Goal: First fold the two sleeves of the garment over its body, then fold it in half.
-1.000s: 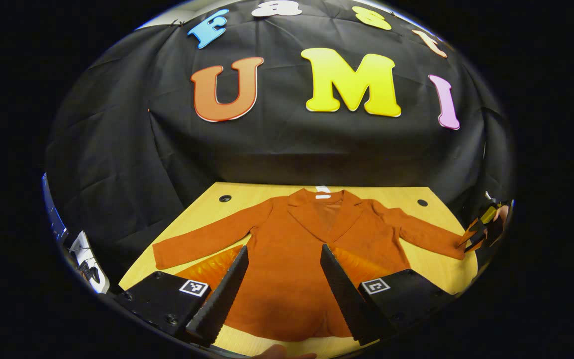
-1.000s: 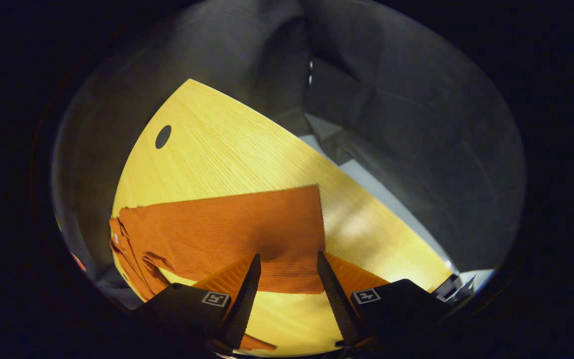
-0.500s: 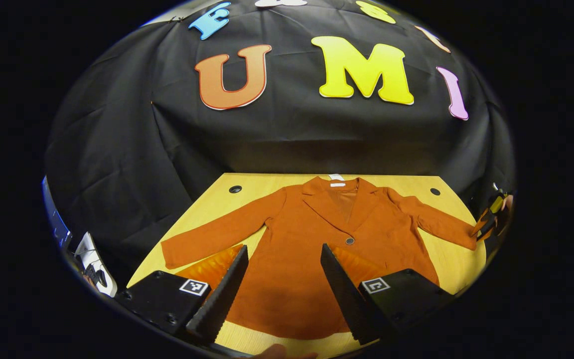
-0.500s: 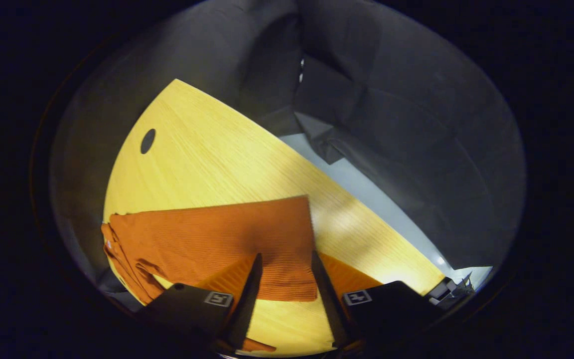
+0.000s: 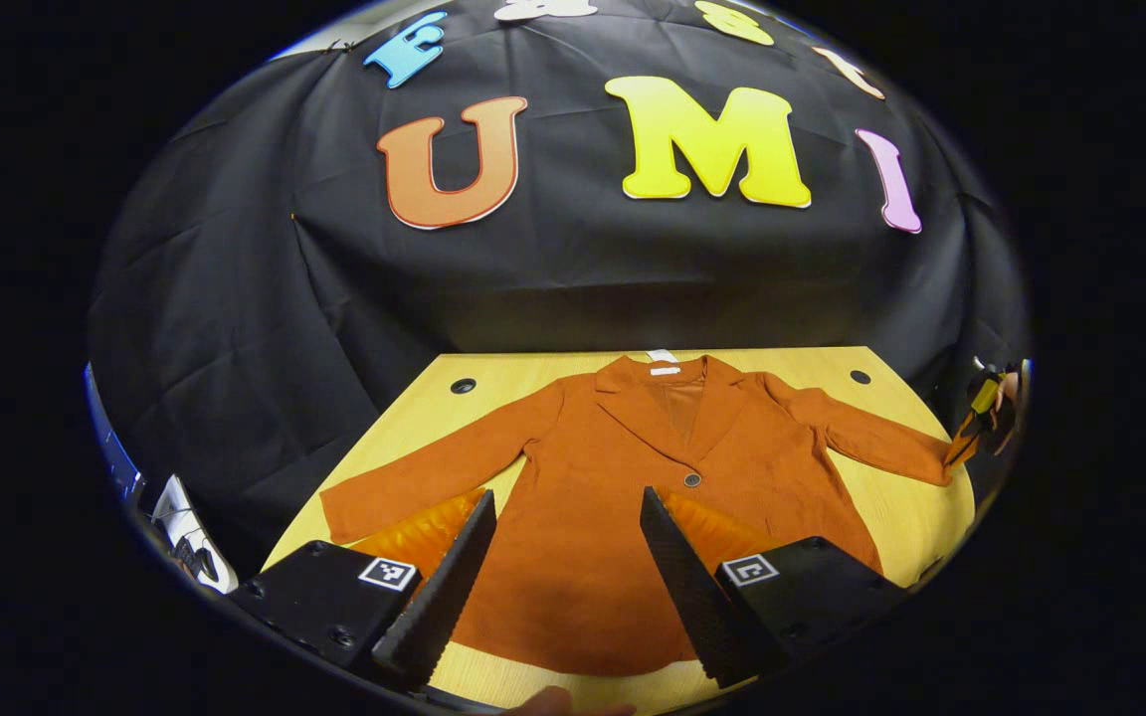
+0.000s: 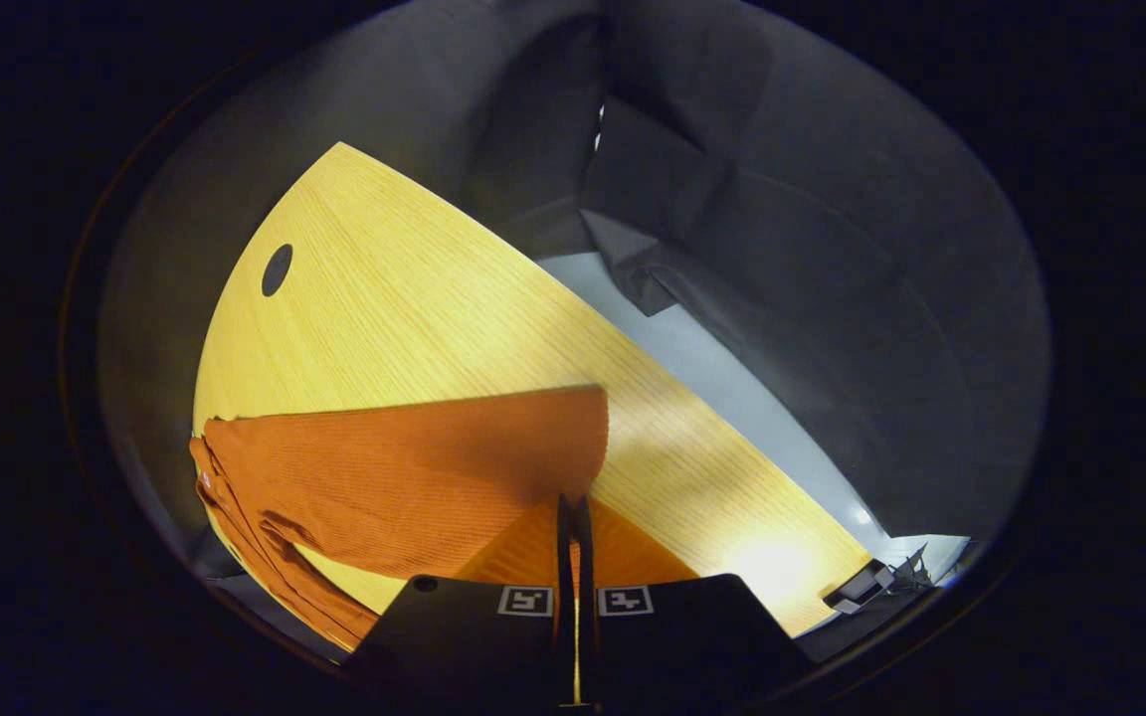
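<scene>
An orange jacket [image 5: 623, 497] lies flat and face up on the wooden table [image 5: 493, 383], both sleeves spread outward. My left gripper [image 5: 566, 494] hovers open over the lower body of the jacket, with nothing between its fingers. At the far right of the left gripper view, the right gripper [image 5: 981, 418] sits at the cuff of the jacket's right-hand sleeve. In the right gripper view, my right gripper [image 6: 573, 505] is shut on the near corner of that sleeve's cuff [image 6: 454, 457], which still lies close to the table [image 6: 414, 298].
Round cable holes [image 5: 463, 385] [image 5: 860, 377] mark the table's back corners, and one hole [image 6: 277, 269] lies beyond the sleeve. The table's edge runs just right of the cuff, with grey floor [image 6: 732, 368] below. A white object [image 5: 190, 537] sits low at the left.
The right gripper's fingers have closed from open onto the sleeve cuff. The left gripper stays open above the jacket, its view shifting only slightly.
</scene>
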Available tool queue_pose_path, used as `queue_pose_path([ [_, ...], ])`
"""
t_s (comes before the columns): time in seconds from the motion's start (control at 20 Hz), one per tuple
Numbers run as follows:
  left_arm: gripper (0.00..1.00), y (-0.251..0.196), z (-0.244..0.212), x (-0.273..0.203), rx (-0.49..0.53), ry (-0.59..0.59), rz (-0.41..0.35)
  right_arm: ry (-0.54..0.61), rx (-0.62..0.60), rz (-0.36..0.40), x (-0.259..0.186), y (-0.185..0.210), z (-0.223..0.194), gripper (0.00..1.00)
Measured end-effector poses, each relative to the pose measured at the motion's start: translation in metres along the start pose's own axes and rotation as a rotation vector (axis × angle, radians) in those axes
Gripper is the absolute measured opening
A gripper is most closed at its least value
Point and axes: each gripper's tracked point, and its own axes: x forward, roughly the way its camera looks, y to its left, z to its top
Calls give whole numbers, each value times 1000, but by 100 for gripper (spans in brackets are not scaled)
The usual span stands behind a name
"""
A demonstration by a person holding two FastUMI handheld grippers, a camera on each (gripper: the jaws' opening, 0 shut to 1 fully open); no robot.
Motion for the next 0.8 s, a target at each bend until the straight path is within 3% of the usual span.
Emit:
queue_pose_path([
  [0.15,95,12,7,-2,40,-51,-3,-55,-29,59,-37,29,1,1],
  [0.4,95,10,0,-3,47,-46,-109,-145,-137,184,-120,113,-13,1],
  [0.6,95,25,-12,1,-2,-26,-147,-196,-286,297,-181,221,-54,1],
  [0.8,95,60,-33,2,-53,12,-134,-188,-487,389,-208,334,-137,2],
])
